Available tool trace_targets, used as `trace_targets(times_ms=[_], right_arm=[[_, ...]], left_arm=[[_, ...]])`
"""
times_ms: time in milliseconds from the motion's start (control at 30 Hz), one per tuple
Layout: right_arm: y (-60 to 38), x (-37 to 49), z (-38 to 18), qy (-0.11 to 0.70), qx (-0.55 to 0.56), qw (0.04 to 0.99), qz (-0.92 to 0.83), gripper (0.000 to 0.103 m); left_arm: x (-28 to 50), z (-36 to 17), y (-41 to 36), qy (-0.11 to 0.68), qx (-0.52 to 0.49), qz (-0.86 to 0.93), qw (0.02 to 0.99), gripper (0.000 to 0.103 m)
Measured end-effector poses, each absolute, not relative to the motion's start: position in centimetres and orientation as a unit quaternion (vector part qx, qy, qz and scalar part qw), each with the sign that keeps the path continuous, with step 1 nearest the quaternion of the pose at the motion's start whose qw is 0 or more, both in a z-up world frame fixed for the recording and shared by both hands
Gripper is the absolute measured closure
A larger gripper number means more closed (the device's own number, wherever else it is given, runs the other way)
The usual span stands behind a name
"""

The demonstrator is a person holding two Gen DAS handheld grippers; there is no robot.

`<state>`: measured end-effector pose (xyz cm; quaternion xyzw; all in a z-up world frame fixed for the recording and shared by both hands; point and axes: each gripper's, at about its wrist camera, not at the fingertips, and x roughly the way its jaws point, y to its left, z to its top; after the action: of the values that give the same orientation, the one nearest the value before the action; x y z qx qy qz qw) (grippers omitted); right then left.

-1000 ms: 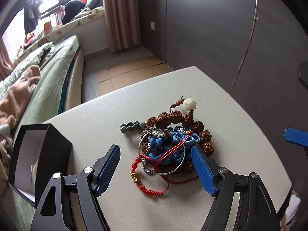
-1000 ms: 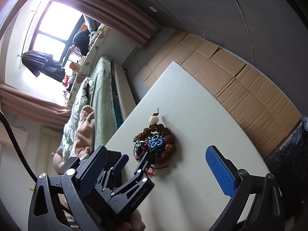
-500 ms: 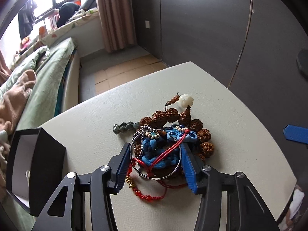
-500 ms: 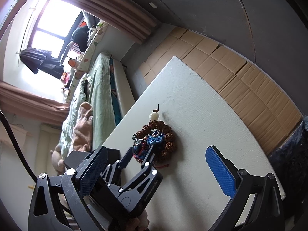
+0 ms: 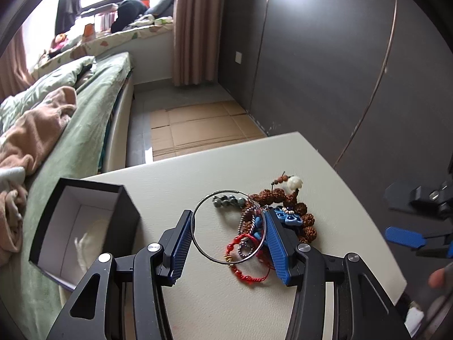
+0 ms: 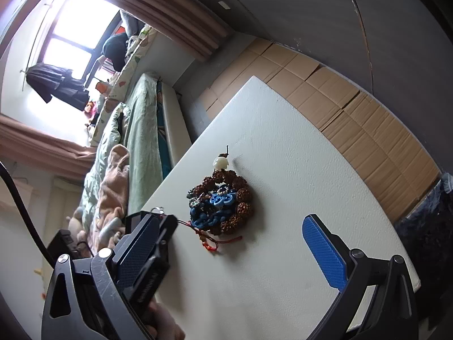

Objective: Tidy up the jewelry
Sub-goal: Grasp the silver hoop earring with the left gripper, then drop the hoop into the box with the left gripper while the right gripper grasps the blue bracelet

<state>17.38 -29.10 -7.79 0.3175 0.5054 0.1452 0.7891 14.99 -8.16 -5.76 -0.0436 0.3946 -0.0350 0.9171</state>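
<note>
The left gripper (image 5: 228, 243) points steeply downward, its two blue-padded fingers (image 5: 181, 248) reaching toward 12 o'clock in its own view and closed partway on a thin silver hoop (image 5: 228, 226), which spans the gap between the pads (the jaws have just been closing on it). The right gripper (image 6: 232, 250) also tilts downward with its jaws spread wide and nothing between them, one blue pad at 4 o'clock and the other at 8 o'clock in its view. A bit of the person's hand (image 6: 162, 321) shows at 7 o'clock there, behind the left gripper's body.
</note>
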Motion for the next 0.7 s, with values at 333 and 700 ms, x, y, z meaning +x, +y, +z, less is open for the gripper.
trace_targets(times_ms=[333,700], right_arm=[[-26.8,17.7,-8.5,0.507,0.311,0.784,0.179,0.033],[-24.0,19.6,-10.7,0.526,0.317,0.767,0.188,0.062]], left_arm=[[13.8,-4.3,-5.3,0.379,-0.071,-0.016,0.923,0.051],[13.7,-3.8,-1.9,0.378,-0.116,0.003,0.919,0.051]])
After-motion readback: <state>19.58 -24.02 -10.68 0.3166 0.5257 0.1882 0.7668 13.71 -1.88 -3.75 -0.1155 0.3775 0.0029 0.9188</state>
